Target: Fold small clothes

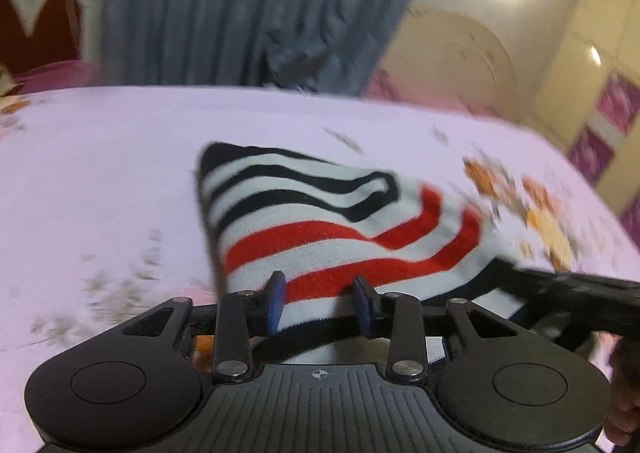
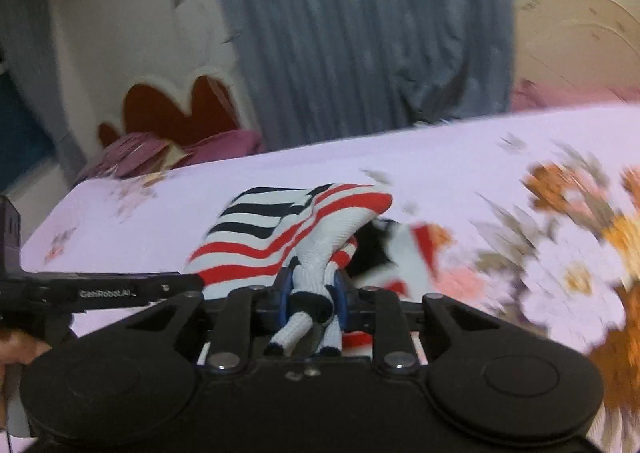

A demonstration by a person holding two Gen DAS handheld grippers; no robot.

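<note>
A small striped garment [image 1: 320, 221], white with black and red stripes, lies on the pink floral bed sheet [image 1: 100, 173]. My left gripper [image 1: 320, 305] holds its near edge between the blue pads, lifted off the sheet. My right gripper [image 2: 312, 293] is shut on a bunched white and black part of the same garment [image 2: 288, 237], which drapes away from it. The right gripper's body shows at the right edge of the left wrist view [image 1: 580, 293]. The left gripper's body shows at the left of the right wrist view [image 2: 100, 293].
A grey-blue curtain [image 1: 248, 9] hangs behind the bed. A headboard with red heart cutouts [image 2: 176, 109] and purple pillows [image 2: 160, 151] stand at the bed's far left. Cream wardrobe doors [image 1: 460, 61] are at the right.
</note>
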